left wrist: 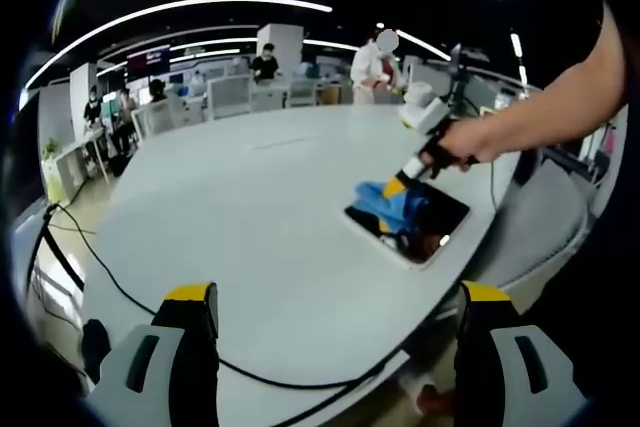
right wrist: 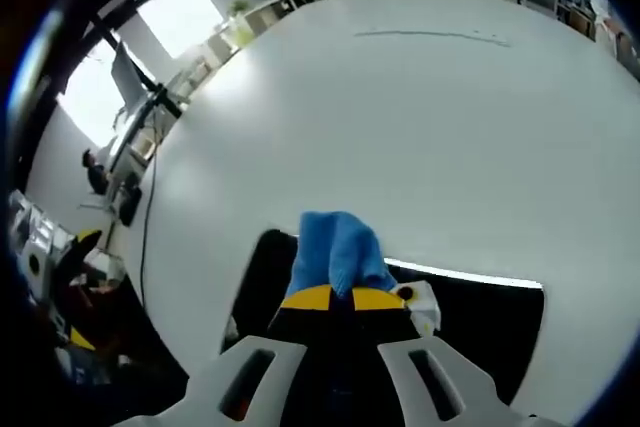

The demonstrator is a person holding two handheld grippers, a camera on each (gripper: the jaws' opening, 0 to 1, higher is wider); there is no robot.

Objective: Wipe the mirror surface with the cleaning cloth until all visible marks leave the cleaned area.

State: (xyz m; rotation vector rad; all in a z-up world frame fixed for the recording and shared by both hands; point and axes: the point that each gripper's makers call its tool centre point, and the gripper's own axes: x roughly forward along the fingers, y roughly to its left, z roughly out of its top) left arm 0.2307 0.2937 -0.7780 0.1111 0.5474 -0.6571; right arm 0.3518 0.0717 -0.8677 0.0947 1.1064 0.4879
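My right gripper (right wrist: pixel 345 297) pinches the blue cloth (right wrist: pixel 337 247), its yellow-tipped jaws pressed together on the fabric, and holds it down on the mirror (right wrist: pixel 480 322). The mirror lies flat on the white table (right wrist: pixel 400 117), near the table's edge, with a pale frame along its far side. In the left gripper view, the cloth (left wrist: pixel 388 205) sits bunched on the far left part of the mirror (left wrist: pixel 420 222), with my right gripper (left wrist: pixel 408 180) coming down onto it from my hand (left wrist: pixel 470 139). My left gripper (left wrist: pixel 335 312) hangs over the near table edge, well apart from the mirror, jaws spread wide and holding nothing. A black cable (left wrist: pixel 110 282) runs across the table's near left side.
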